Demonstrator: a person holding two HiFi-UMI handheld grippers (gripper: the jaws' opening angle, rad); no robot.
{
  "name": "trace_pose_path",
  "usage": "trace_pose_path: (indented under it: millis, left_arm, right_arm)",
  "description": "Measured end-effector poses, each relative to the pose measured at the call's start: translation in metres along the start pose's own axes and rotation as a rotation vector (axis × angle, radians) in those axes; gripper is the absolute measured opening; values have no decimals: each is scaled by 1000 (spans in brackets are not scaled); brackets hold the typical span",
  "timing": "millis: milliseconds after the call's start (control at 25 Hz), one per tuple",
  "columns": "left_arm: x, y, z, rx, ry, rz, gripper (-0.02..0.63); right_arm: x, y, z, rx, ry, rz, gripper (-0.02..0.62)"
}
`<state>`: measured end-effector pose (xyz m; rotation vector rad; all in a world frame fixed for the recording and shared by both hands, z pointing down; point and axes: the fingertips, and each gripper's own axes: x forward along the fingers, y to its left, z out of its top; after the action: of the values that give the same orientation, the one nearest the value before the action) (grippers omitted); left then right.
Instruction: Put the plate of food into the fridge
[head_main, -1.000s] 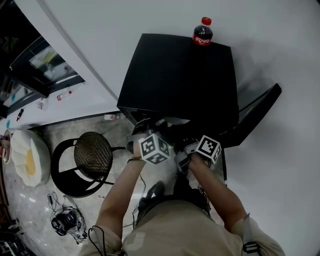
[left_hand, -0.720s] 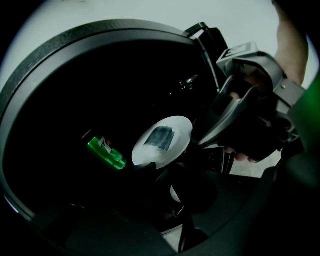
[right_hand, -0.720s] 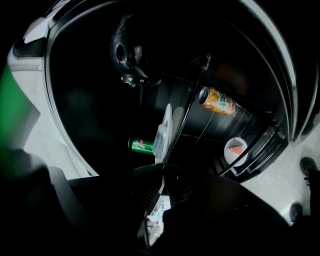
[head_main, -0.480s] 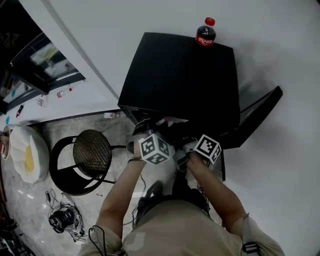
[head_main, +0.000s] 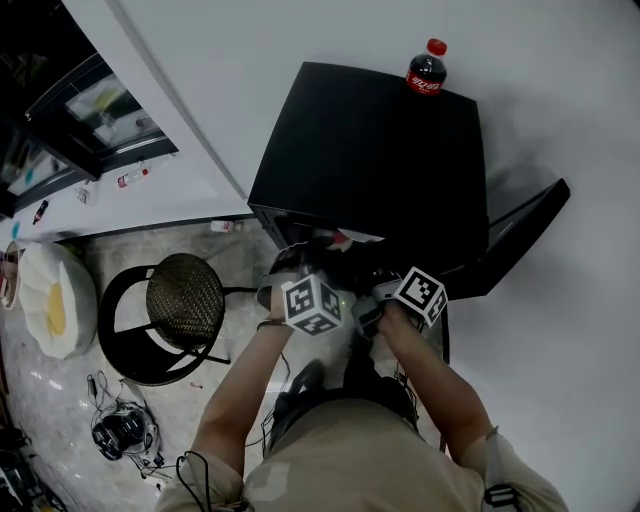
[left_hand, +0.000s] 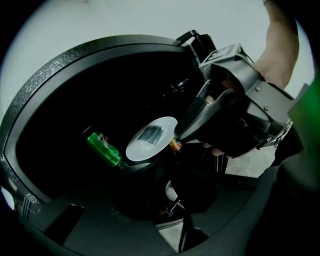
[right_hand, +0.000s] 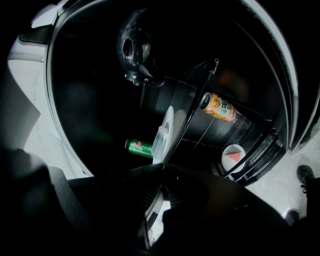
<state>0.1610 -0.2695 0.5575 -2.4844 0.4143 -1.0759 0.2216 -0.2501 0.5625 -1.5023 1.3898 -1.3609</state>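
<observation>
The white plate (left_hand: 151, 138) carries a wrapped piece of food and hangs inside the open black fridge (head_main: 370, 150). My right gripper (left_hand: 176, 140) is rolled on its side and shut on the plate's right rim; in its own view the plate (right_hand: 165, 127) is edge-on, rising from the jaw tips (right_hand: 162, 167). My left gripper (left_hand: 160, 175) sits just below the plate's near rim with its dark jaws a little apart. Whether they touch the plate's underside is hidden. In the head view both grippers, left (head_main: 290, 280) and right (head_main: 368, 290), are at the fridge's opening.
A green can (left_hand: 102, 145) lies inside at the left. An orange can (right_hand: 218, 108) and a white cup (right_hand: 232, 155) sit on the wire shelves. The fridge door (head_main: 520, 235) stands open to the right. A cola bottle (head_main: 427, 68) is on top, a round stool (head_main: 185, 300) at the left.
Only the head camera has drifted a little. Both grippers stay at the fridge's opening.
</observation>
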Motion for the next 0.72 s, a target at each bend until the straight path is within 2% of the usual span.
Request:
trace_pose_path:
  millis: [720]
  left_arm:
    - [-20,-18,-18,-43,4,-26,95]
  right_arm:
    - [8,1,7,-23,-26,2,31]
